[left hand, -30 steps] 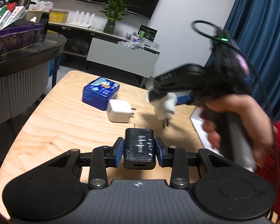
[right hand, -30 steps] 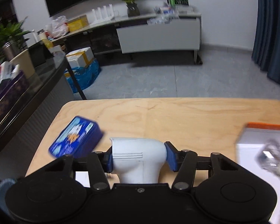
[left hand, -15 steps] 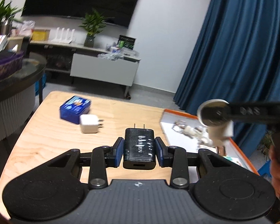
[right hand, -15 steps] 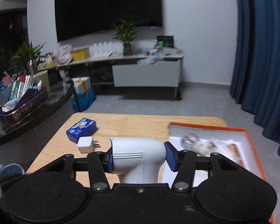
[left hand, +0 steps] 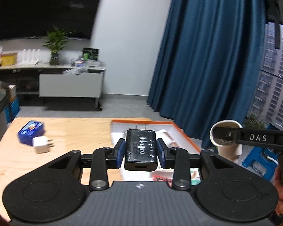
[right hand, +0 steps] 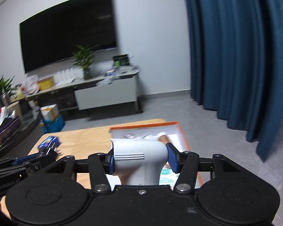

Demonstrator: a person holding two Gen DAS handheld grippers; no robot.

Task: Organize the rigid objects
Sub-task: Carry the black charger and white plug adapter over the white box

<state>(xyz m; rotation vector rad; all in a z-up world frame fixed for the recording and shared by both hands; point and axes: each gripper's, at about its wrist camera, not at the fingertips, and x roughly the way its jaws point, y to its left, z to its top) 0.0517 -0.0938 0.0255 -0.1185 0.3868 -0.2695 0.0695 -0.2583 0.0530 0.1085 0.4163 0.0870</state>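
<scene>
My left gripper is shut on a black charger, held above the near edge of an orange-rimmed white box on the wooden table. My right gripper is shut on a white plug adapter, also over that orange-rimmed box. In the left wrist view the right gripper shows at the right with the white adapter hanging from it. A white cube charger and a blue tin lie at the table's left end.
The box holds several small white items. A person's hand grips the right tool's handle. Blue curtains hang beyond the table's right end. A TV cabinet with a plant stands at the far wall; a dark round counter is left.
Both grippers swung right and rose, from above the blue tin and white cube charger to over the orange-rimmed box. Each still holds its charger.
</scene>
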